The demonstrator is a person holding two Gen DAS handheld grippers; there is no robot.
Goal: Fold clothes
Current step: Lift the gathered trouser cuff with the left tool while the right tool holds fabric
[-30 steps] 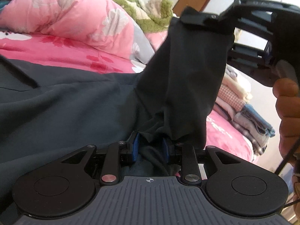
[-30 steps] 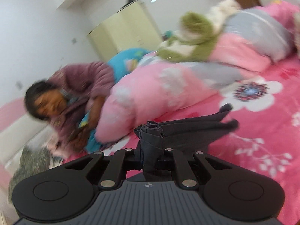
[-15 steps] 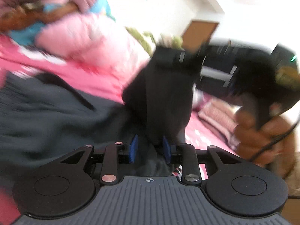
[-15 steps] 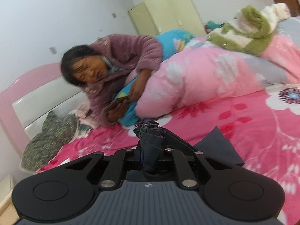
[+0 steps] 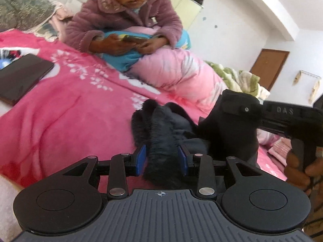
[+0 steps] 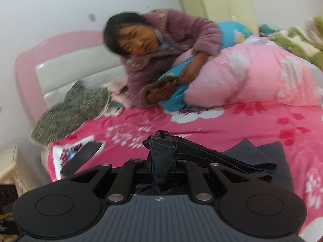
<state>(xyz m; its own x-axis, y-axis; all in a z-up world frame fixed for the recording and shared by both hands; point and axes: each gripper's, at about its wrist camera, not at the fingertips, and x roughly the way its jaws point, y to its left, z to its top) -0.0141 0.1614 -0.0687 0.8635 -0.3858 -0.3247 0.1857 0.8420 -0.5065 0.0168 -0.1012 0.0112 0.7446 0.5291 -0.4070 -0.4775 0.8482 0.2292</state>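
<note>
My left gripper (image 5: 161, 158) points slightly downward over the pink bed (image 5: 66, 113), its jaws opening, blue pads (image 5: 141, 158) standing a little off either side of a bunch of dark cloth (image 5: 159, 139) that sits between them; I cannot tell whether the pads touch it. My right gripper (image 6: 161, 166) also tips slightly downward, its jaws nearly together and pinched on a gathered fold of the same cloth. In the left wrist view the right gripper comes in from the right edge, roughly level, with the cloth draped over its tip. My right hand (image 5: 300, 169) wraps its handle, fingers curled around the grip at the lower right.
</note>
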